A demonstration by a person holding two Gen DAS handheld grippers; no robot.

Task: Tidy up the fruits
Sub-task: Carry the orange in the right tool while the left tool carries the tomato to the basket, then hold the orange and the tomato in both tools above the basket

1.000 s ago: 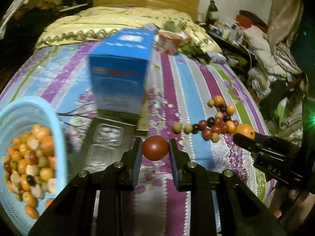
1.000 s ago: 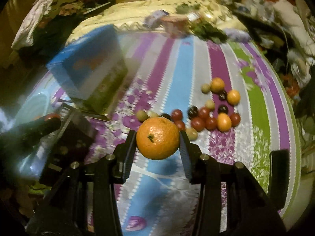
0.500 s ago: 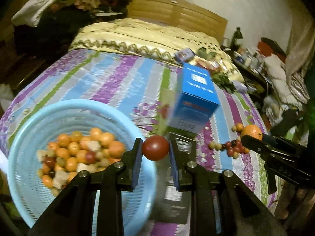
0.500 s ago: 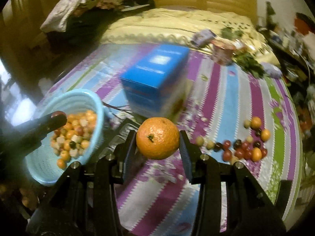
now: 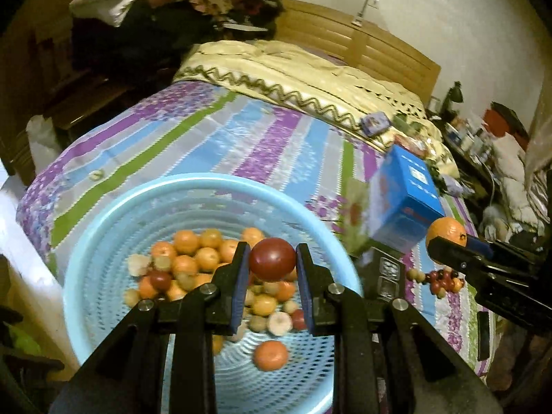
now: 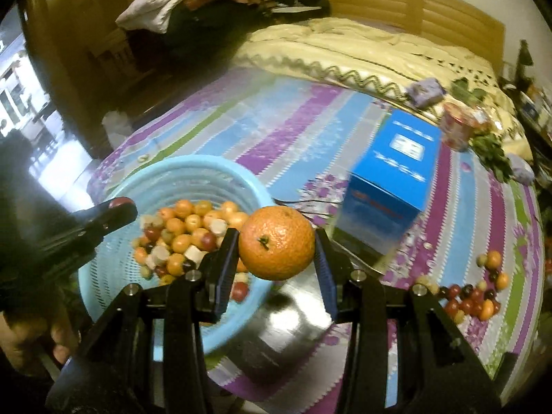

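My left gripper (image 5: 272, 260) is shut on a dark red fruit (image 5: 272, 258) and holds it above the light blue basket (image 5: 103, 241), which holds several orange, red and pale fruits. My right gripper (image 6: 276, 244) is shut on an orange mandarin (image 6: 276, 243), held just right of the basket (image 6: 193, 172). In the left wrist view the right gripper with its mandarin (image 5: 446, 232) shows at the right. In the right wrist view the left gripper (image 6: 117, 207) shows over the basket's left rim. A pile of loose small fruits (image 6: 472, 293) lies on the bedspread at the right; it also shows in the left wrist view (image 5: 440, 279).
A blue carton (image 6: 393, 176) stands on the striped bedspread (image 6: 276, 120) behind a clear plastic tray (image 5: 388, 272). A cream blanket (image 5: 293, 69) and wooden headboard lie beyond. A red cup (image 6: 459, 127) and greens sit at the far right. The bed's edge is left of the basket.
Both grippers have swung left from the loose fruit pile toward the basket, each still holding its fruit. The left one has come over the basket; the right one has reached its right side.
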